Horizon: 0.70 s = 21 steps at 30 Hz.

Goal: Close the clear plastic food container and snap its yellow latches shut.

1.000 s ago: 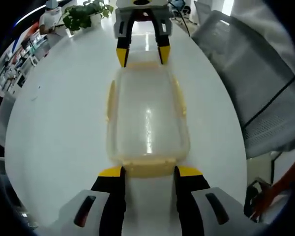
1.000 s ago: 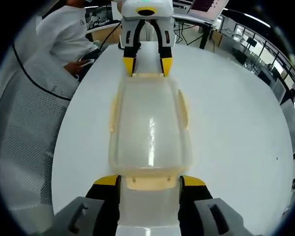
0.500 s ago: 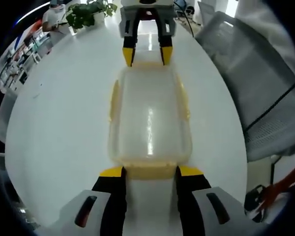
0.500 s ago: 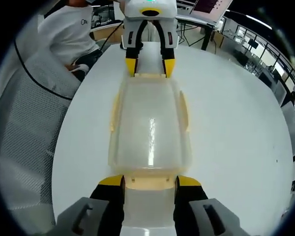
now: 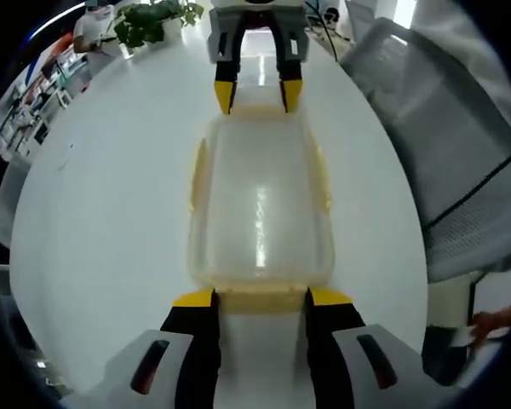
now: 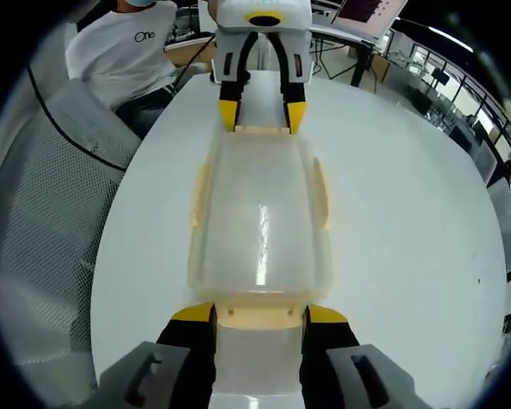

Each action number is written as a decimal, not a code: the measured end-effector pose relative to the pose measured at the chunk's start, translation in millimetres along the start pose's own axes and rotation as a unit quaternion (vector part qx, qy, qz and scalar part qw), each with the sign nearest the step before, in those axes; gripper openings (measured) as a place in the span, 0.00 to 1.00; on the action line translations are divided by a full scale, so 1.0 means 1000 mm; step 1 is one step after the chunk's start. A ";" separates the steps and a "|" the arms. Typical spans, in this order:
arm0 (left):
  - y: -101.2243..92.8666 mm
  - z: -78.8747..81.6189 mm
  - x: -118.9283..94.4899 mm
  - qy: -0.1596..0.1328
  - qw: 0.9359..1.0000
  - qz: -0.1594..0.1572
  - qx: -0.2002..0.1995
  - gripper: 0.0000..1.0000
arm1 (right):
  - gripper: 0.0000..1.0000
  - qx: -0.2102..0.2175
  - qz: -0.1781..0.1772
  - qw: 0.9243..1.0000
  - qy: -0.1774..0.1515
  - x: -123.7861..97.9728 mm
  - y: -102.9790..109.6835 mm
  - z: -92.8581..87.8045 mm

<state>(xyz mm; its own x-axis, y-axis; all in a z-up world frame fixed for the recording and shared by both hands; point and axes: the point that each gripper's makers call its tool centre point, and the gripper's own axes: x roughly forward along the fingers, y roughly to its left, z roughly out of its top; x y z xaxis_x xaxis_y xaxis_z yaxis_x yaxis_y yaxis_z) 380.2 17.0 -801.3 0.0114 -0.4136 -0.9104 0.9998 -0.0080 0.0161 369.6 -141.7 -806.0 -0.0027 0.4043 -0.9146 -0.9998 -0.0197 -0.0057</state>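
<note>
the white table (image 5: 94, 221) carried the clear container (image 5: 260, 209) at its middle, lying lengthwise between the two grippers, lid already seated on the base. the container in the right gripper view (image 6: 260, 217) showed the same arrangement from the opposite end. a mesh chair (image 5: 447, 162) stood just beside the table on one side, and a potted plant (image 5: 149, 21) sat near the far table edge, well apart from the work; a person in a white shirt (image 6: 123, 47) sat beyond the table end. none of these appeared to obstruct the work. four yellow latches were present: one on each long side, such as the side latch (image 5: 195, 175), and one at each short end. the left gripper (image 5: 260, 298) had its jaws spread, one yellow tip at either side of the near end latch (image 5: 260, 296). the right gripper (image 6: 260, 313) was likewise spread, straddling its own end latch (image 6: 260, 315). whether the tips touched the latches could not be determined. the step in hand was judged to be latching of the two short ends, lid closure being complete. the next move would call for pressing each end latch down and inward against the container wall until it snapped, both ends loaded together so the container did not slide. the side latches appeared to remain for later.
</note>
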 end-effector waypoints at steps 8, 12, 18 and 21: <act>-0.007 -0.004 -0.003 0.013 1.000 0.002 0.005 0.36 | 0.36 -0.002 0.005 1.000 -0.009 -0.006 0.006 0.007; -0.011 0.001 -0.010 0.004 1.000 0.006 0.004 0.36 | 0.36 -0.006 0.005 1.000 -0.006 -0.008 0.008 0.006; -0.014 0.003 -0.016 0.005 1.000 0.004 -0.002 0.36 | 0.36 -0.003 0.008 1.000 -0.010 -0.015 0.011 0.010; -0.018 0.005 -0.020 0.008 1.000 0.000 -0.001 0.36 | 0.36 -0.003 0.010 1.000 -0.013 -0.019 0.015 0.012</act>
<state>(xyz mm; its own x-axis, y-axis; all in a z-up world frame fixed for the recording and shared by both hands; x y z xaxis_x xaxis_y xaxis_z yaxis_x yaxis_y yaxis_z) 362.3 20.6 -781.6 0.0125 -0.3992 -0.9168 0.9999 -0.0059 0.0162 354.5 -139.0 -783.4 -0.0230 0.4269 -0.9040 -0.9994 -0.0326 0.0100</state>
